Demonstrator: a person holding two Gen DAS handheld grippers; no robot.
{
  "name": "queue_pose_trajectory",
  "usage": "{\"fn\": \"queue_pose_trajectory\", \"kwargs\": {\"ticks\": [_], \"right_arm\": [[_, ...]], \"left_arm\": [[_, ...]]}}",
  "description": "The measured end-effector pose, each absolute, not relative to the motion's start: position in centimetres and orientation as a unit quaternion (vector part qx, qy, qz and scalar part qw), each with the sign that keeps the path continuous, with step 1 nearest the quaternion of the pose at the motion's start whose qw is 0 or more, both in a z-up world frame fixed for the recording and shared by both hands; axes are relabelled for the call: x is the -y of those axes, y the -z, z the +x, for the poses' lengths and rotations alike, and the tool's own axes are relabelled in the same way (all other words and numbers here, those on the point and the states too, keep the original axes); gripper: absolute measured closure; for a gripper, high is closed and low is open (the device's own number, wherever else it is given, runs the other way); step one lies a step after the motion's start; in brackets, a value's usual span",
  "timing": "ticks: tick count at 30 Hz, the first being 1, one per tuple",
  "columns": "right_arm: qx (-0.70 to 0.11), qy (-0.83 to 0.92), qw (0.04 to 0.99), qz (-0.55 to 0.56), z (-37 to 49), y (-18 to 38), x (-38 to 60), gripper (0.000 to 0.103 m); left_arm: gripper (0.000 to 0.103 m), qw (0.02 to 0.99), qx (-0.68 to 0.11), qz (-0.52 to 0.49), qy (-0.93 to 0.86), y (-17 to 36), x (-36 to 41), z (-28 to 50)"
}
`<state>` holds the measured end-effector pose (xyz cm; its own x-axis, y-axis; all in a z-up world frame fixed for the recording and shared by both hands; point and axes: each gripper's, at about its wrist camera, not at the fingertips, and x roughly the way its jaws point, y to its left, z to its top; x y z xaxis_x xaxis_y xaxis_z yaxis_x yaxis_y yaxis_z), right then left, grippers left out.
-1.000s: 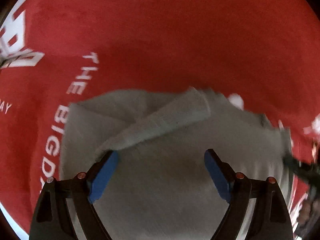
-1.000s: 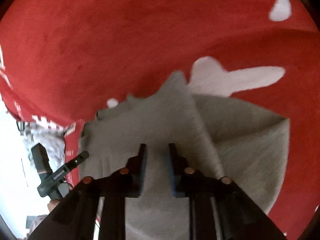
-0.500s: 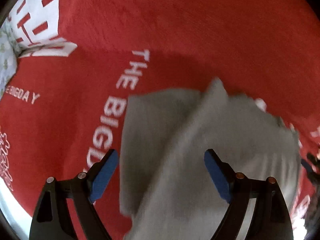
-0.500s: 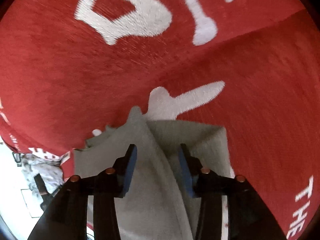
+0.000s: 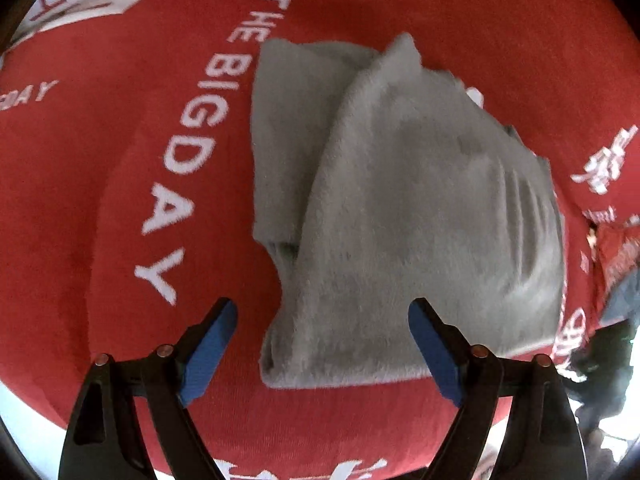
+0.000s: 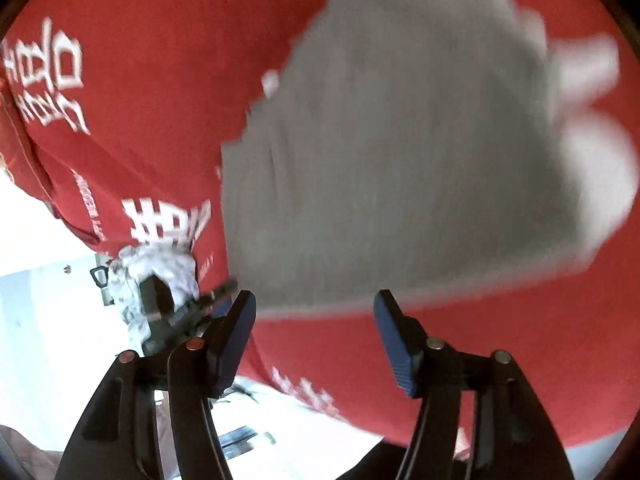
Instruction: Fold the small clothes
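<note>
A grey fleecy garment (image 5: 400,208) lies folded on a red cloth with white lettering (image 5: 120,160); one flap is laid diagonally across the top. My left gripper (image 5: 324,344) hovers open over the garment's near edge, its blue pads apart and holding nothing. In the right wrist view the same grey garment (image 6: 400,152) is motion-blurred and lies beyond my right gripper (image 6: 316,336). Its jaws are opening, with only red cloth between them.
The red cloth (image 6: 120,100) drapes over an edge at lower left of the right wrist view, beyond which a bright floor shows. A pale patterned cloth bundle (image 6: 156,264) with a dark device lies by that edge. Dark objects (image 5: 600,360) sit at the left view's right rim.
My right gripper was shut low over the grey garment, then opened and drew back off it. My left gripper stayed open and pulled back, so the whole folded garment now shows.
</note>
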<state>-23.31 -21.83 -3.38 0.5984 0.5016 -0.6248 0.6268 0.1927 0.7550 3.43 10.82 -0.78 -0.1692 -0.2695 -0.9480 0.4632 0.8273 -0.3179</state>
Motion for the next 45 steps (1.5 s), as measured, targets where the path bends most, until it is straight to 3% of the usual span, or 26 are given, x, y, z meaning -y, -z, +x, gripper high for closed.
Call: {"fn": "queue_pose_trajectory", "kwargs": {"ticks": [1,5,7,8,9,10,11,17,22,25,29,30,32,33,36,38,39,40,45], "right_arm": [[-0.45,0.058,0.62,0.64,-23.3,4.3,20.3,0.037],[-0.415,0.119,0.599,0.674,-23.5,6.9,17.3,0.037],[-0.375,0.148,0.597,0.693,-24.1,7.0,17.5,0.037],[-0.358,0.164,0.593,0.703,-24.3,7.0,17.6,0.037],[-0.344,0.173,0.59,0.709,-24.3,6.9,17.8,0.046],[-0.341,0.179,0.59,0.709,-24.0,6.8,17.9,0.087],[-0.35,0.184,0.59,0.704,-23.7,6.6,18.2,0.095],[-0.402,0.157,0.666,0.609,-22.8,2.4,18.1,0.096],[-0.461,0.185,0.634,0.592,-24.7,5.9,17.3,0.103],[-0.46,0.166,0.619,0.615,-26.2,6.6,17.6,0.102],[-0.463,0.158,0.647,0.585,-27.5,3.0,19.3,0.097],[-0.457,0.168,0.665,0.567,-27.9,1.4,20.6,0.091],[-0.45,0.199,0.686,0.536,-28.4,-0.4,23.2,0.065],[-0.45,0.221,0.693,0.518,-28.3,-0.8,24.7,0.047],[-0.464,0.254,0.705,0.473,-28.3,-0.9,28.6,0.046],[-0.495,0.256,0.695,0.454,-27.5,0.3,30.0,0.05],[-0.521,0.249,0.684,0.446,-26.9,1.5,30.6,0.064],[-0.547,0.237,0.67,0.442,-26.4,2.5,30.8,0.099],[-0.575,0.212,0.689,0.387,-26.1,1.0,29.9,0.098]], "left_arm": [[0.016,0.638,-0.707,0.07,0.298,0.7,-10.8,3.3],[0.038,0.614,-0.713,0.059,0.335,1.0,-10.8,3.1],[0.055,0.607,-0.712,0.067,0.347,1.4,-10.3,3.1],[0.074,0.606,-0.711,0.079,0.348,1.5,-10.2,3.1],[0.094,0.606,-0.71,0.087,0.348,1.6,-10.2,3.2],[0.094,0.601,-0.712,0.079,0.355,1.5,-10.4,3.5],[0.094,0.599,-0.711,0.067,0.363,1.1,-10.8,3.6],[0.096,0.608,-0.688,0.082,0.387,-1.1,-12.6,2.2],[0.096,0.612,-0.696,0.09,0.364,1.9,-13.9,1.0],[0.096,0.615,-0.695,0.09,0.362,1.4,-13.9,1.0],[0.096,0.614,-0.695,0.111,0.357,1.1,-13.2,0.8],[0.096,0.614,-0.697,0.111,0.354,1.2,-13.1,0.8],[0.096,0.615,-0.697,0.112,0.351,1.2,-12.7,0.8],[0.096,0.616,-0.697,0.112,0.35,1.2,-13.0,0.7],[0.096,0.616,-0.698,0.117,0.347,1.1,-12.7,0.7],[0.096,0.616,-0.697,0.121,0.346,1.0,-12.8,0.6],[0.096,0.616,-0.697,0.124,0.345,0.9,-12.8,0.6],[0.096,0.617,-0.696,0.126,0.345,0.9,-12.6,0.5],[0.096,0.62,-0.691,0.137,0.344,1.0,-12.4,0.4]]}}
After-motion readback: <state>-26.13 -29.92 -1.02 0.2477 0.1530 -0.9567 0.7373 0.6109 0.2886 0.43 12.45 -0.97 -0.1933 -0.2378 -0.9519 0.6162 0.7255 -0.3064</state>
